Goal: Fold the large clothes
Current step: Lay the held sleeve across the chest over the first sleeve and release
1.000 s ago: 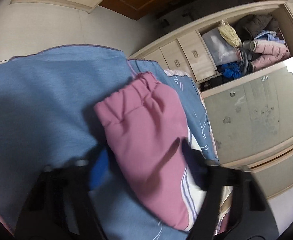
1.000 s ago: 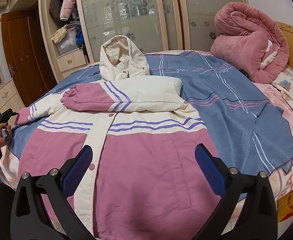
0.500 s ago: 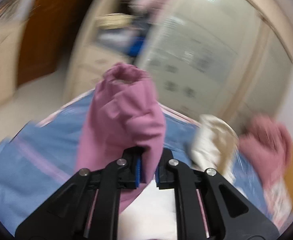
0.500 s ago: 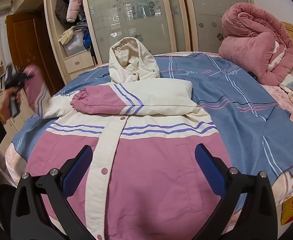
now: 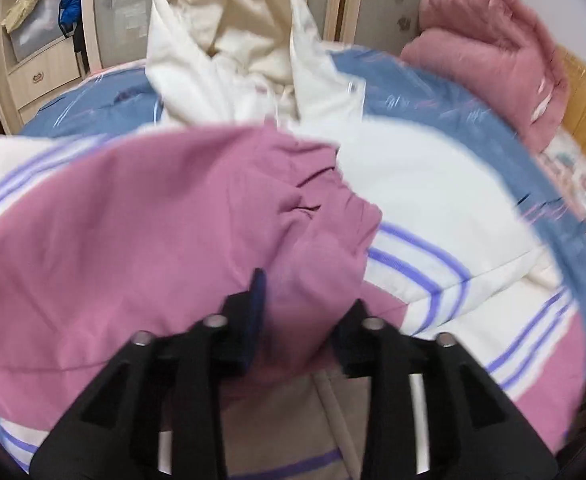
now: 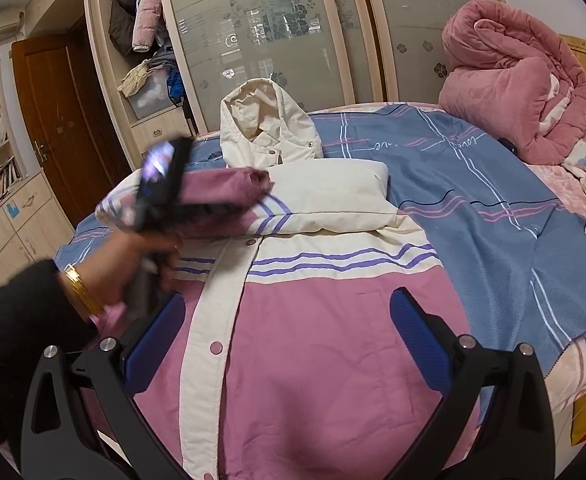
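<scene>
A pink and cream hooded jacket (image 6: 313, 344) with purple stripes lies front-up on the bed, its cream hood (image 6: 267, 128) at the far end. One sleeve lies folded across the chest. My left gripper (image 5: 299, 300) is shut on the pink cuff of the other sleeve (image 5: 305, 240) and holds it over the chest; it also shows, blurred, in the right wrist view (image 6: 165, 184). My right gripper (image 6: 285, 340) is open and empty, low over the jacket's pink lower half.
A blue blanket (image 6: 493, 200) covers the bed. A rolled pink quilt (image 6: 513, 84) sits at the far right by the wooden headboard. A wardrobe with glass sliding doors (image 6: 293, 32) and an open shelf of clothes stands behind. Drawers and a brown door (image 6: 57, 120) are at left.
My left gripper closed on the sleeve cuff at the bed's left side, lifted it and carried it right over the jacket's chest. The right gripper stayed open and shifted slightly.
</scene>
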